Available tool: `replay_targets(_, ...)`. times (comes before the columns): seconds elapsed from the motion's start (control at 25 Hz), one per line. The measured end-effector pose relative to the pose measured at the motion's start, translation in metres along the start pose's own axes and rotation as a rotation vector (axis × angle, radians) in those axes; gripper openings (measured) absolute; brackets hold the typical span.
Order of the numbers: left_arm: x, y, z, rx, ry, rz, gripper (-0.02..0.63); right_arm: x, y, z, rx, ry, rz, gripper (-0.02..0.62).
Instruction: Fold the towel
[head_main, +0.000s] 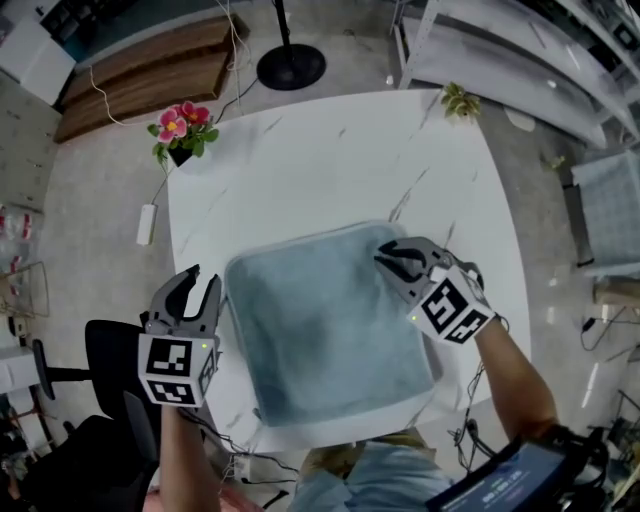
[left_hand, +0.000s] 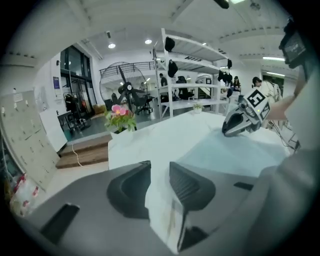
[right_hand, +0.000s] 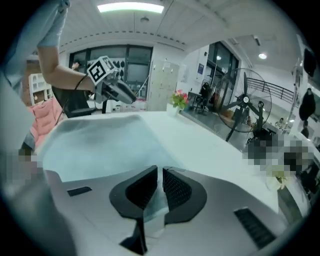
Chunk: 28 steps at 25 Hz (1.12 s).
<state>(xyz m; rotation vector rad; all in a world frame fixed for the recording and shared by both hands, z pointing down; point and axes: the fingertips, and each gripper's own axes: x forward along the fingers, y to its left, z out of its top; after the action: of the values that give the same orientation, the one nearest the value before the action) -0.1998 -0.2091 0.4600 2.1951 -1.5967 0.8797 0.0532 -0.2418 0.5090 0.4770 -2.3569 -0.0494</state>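
Two grippers address one pale blue towel (head_main: 325, 330), which lies spread flat on the near half of the white marble worktop (head_main: 330, 160), its near edge close to the worktop's near edge. The towel is roughly square, so no long axis is marked, and its edges sit slightly turned against the worktop's edges. The right gripper (head_main: 385, 258) is at the towel's far right corner. Its fingers are almost together, with only a thin slit between them, and in the right gripper view a fold of blue cloth sits in that slit, so this is judged to be a pinch on the corner. The left gripper (head_main: 203, 277) stands just off the towel's left edge, near the far left corner, above the worktop's left margin. Its fingers stand partly apart and hold nothing; only white worktop shows in the gap. The coming move therefore turns on the left side: the far left corner lies to the right of the left fingers and slightly ahead of them, close but not between them. It is judged that this corner must be taken before both far corners can be drawn toward the near edge. One pot of pink flowers (head_main: 180, 130) stands at the worktop's far left corner and a small plant (head_main: 460, 101) at its far right corner, both well apart from the towel.
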Motion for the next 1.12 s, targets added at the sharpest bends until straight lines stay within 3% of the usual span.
replay_targets(0.08,-0.026,-0.017,0.015,0.026,-0.074,-0.030,0.118,-0.021,0.006,0.024,0.009,-0.076,-0.004,0.052)
replay_targets(0.24,-0.096,-0.059,0.032,0.098,-0.200,-0.093,0.142,-0.079,0.030,0.064,-0.069,-0.174,-0.045,0.063)
replay_targets(0.4,-0.158,-0.112,0.011,0.219,-0.241,-0.148,0.164,-0.128,0.075,0.074,-0.148,-0.187,-0.059,0.091)
replay_targets(0.56,-0.194,-0.165,-0.046,0.297,-0.226,-0.230,0.211,-0.159,0.140,0.049,-0.197,-0.158,-0.008,0.128)
replay_targets(0.76,-0.199,-0.207,-0.114,0.396,-0.187,-0.276,0.213,-0.170,0.207,-0.002,-0.236,-0.113,0.078,0.143)
replay_targets(0.92,-0.183,-0.218,-0.150,0.462,-0.175,-0.290,0.212,-0.164,0.231,-0.041,-0.293,-0.059,0.117,0.170)
replay_targets(1.12,-0.165,-0.205,-0.163,0.508,-0.125,-0.257,0.212,-0.149,0.230,-0.067,-0.427,-0.003,0.115,0.189)
